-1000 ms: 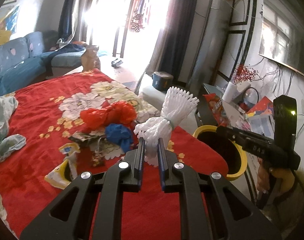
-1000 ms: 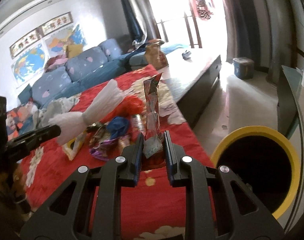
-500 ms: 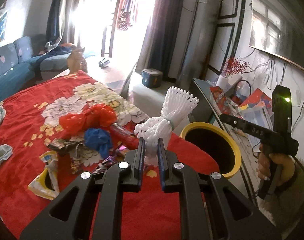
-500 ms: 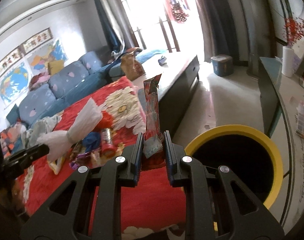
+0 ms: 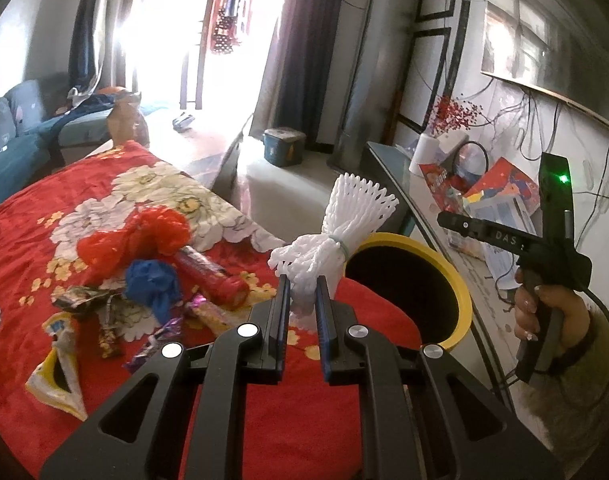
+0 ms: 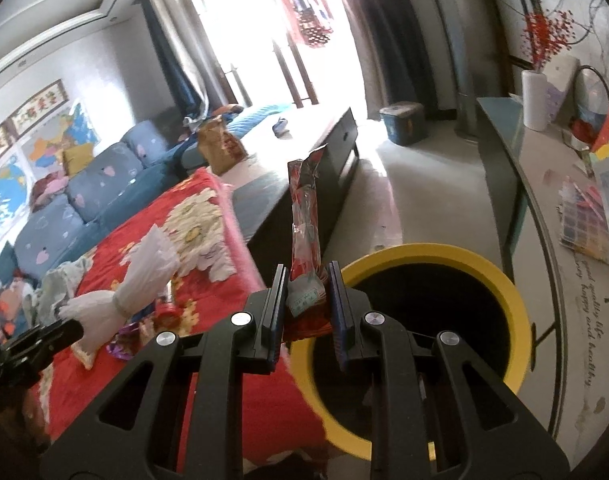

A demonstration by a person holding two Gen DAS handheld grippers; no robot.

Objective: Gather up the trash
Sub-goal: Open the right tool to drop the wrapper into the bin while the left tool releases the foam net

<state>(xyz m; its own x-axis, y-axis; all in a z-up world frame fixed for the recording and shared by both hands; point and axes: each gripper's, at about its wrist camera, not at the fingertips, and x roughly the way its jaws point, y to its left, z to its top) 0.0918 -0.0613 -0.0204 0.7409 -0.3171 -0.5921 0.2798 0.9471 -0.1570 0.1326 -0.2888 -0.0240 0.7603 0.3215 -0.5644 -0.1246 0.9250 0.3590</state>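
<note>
My left gripper (image 5: pixel 302 292) is shut on a white foam net sleeve (image 5: pixel 340 224) tied with a band, held above the red cloth near the bin. My right gripper (image 6: pixel 306 286) is shut on a tall red snack wrapper (image 6: pixel 304 216), which stands upright just at the near-left rim of the yellow-rimmed bin (image 6: pixel 504 276). The same bin (image 5: pixel 460 284) shows right of the foam sleeve in the left wrist view. A red plastic bag (image 5: pixel 144 232), a blue bag (image 5: pixel 152 280), a red tube wrapper (image 5: pixel 212 276) and several small wrappers lie on the red floral cloth (image 5: pixel 32 232).
A yellow-and-white packet (image 5: pixel 52 376) lies at the cloth's near left. A cluttered glass-topped side table (image 6: pixel 552 184) runs along the right wall past the bin. A dark low table (image 6: pixel 304 168), a blue box (image 6: pixel 404 124) on the floor and a blue sofa (image 6: pixel 84 184) lie farther off.
Both grippers have travelled right toward the bin with their loads. The bin now fills more of the right wrist view, and the wrapper has come from over the cloth to the bin's rim.
</note>
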